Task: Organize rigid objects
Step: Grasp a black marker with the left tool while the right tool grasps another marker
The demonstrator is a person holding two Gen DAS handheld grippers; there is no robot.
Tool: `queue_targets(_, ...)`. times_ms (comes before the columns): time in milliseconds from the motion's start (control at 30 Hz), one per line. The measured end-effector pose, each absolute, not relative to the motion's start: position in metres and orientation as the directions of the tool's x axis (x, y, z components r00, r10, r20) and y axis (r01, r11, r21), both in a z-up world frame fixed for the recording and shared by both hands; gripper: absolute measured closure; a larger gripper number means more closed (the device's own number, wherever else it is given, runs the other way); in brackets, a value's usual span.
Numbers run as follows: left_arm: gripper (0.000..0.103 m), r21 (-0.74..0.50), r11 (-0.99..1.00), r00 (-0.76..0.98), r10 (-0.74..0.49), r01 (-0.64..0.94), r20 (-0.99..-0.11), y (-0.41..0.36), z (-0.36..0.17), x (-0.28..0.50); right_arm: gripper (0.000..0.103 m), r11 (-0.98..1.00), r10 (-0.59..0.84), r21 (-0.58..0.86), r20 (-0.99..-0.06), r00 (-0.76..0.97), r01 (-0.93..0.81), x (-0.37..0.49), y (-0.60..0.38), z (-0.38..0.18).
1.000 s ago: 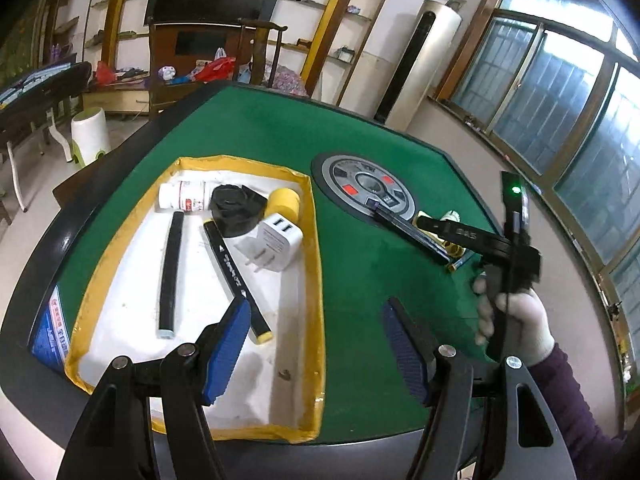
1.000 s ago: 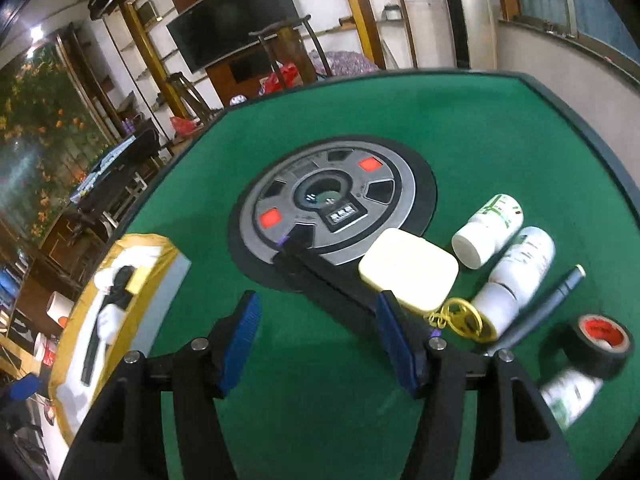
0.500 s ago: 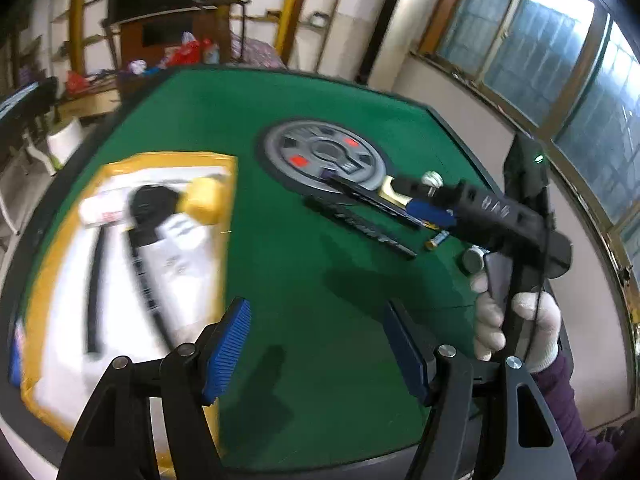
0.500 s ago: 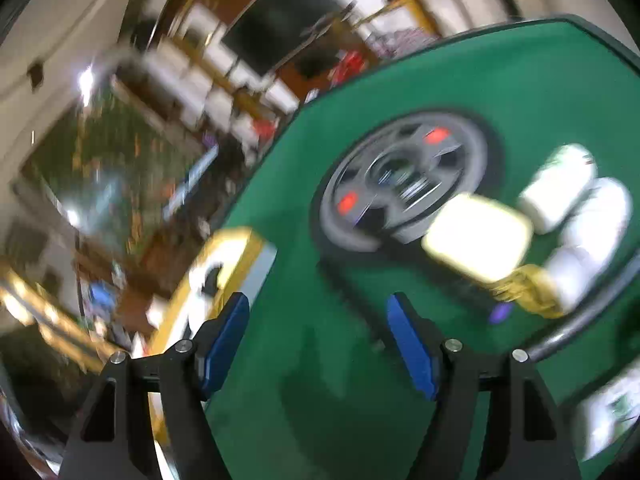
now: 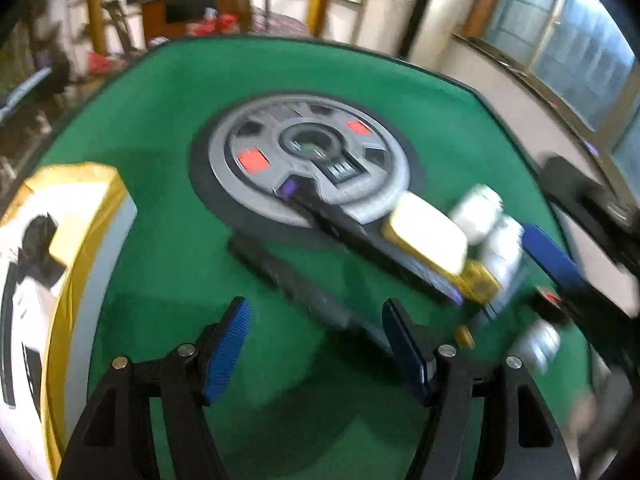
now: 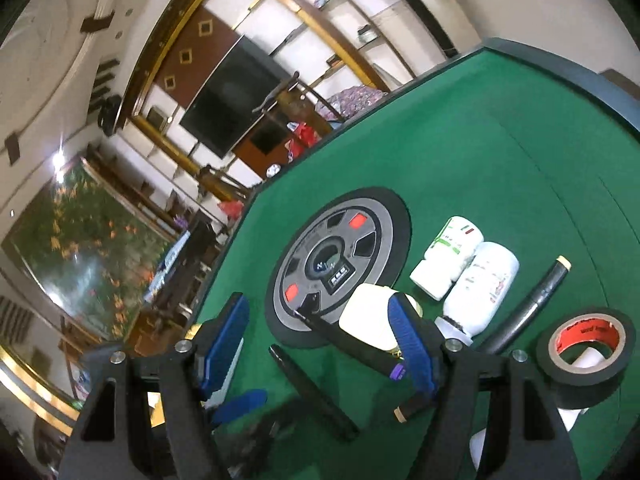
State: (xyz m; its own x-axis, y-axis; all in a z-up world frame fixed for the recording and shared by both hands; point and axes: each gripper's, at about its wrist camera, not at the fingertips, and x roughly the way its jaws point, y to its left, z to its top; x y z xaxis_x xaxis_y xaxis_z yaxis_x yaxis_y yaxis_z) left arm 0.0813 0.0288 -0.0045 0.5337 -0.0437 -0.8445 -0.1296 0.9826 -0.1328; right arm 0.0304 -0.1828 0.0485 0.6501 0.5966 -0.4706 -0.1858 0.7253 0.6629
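Observation:
My left gripper (image 5: 314, 344) stands open low over the green table, with a black pen (image 5: 300, 280) lying on the felt just ahead of its fingers. A second black pen (image 5: 360, 236) with purple ends leans against a cream box (image 5: 428, 232). The yellow-rimmed tray (image 5: 86, 240) is at the left. My right gripper (image 6: 318, 344) is open and tilted above the same black pen (image 6: 312, 392). The purple-ended pen (image 6: 352, 344) and cream box (image 6: 372, 316) lie under its right finger. Nothing is gripped.
A grey round disc (image 6: 332, 268) is set in the table's middle. Two white bottles (image 6: 480, 284), a black marker (image 6: 532, 308) and a black tape roll (image 6: 584, 352) lie to the right. The left gripper's blue pad (image 6: 240, 400) shows low in the right wrist view.
My left gripper swung right, from above the tray to the pens beside the disc. My right gripper's jaws widened, and it rolled and drew back a little.

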Motion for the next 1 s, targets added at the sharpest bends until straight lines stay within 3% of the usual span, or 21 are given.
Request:
queue_targets(67, 0.031, -0.063, 0.991, 0.51, 0.006, -0.117, -0.86, 0.016, -0.018, 0.09, 0.032, 0.714, 0.598, 0.678, -0.466, 0.652, -0.171, 0.03, -0.189, 0.046)
queue_targets(133, 0.04, 0.007, 0.997, 0.538, 0.05, -0.082, -0.841, 0.002, -0.015, 0.082, 0.032, 0.717, 0.586, 0.679, -0.469, 0.661, -0.154, 0.028, -0.192, 0.045)
queue_targets(200, 0.071, 0.007, 1.0, 0.542, 0.021, -0.027, -0.84, -0.003, -0.007, 0.069, 0.032, 0.722, 0.572, 0.677, -0.473, 0.67, -0.139, 0.024, -0.198, 0.046)
queue_targets(300, 0.087, 0.025, 1.0, 0.527, 0.02, 0.002, -0.85, 0.003, 0.003, 0.045, 0.032, 0.703, 0.581, 0.699, -0.463, 0.67, -0.127, 0.023, -0.204, 0.043)
queue_targets(400, 0.088, -0.02, 1.0, 0.525, -0.007, -0.019, -0.851, 0.018, 0.009, 0.018, 0.032, 0.692, 0.585, 0.715, -0.474, 0.658, -0.101, 0.024, -0.207, 0.035)
queue_targets(667, 0.085, 0.012, 1.0, 0.576, -0.001, 0.019, -0.818, 0.011, 0.01, 0.009, 0.032, 0.716, 0.58, 0.692, -0.516, 0.63, -0.092, 0.027, -0.2, 0.027)
queue_targets(1000, 0.089, -0.151, 0.983, 0.567, -0.186, 0.109, -0.802, 0.056, 0.016, -0.025, 0.032, 0.769, 0.59, 0.607, -0.554, 0.587, -0.199, 0.021, -0.17, 0.028)
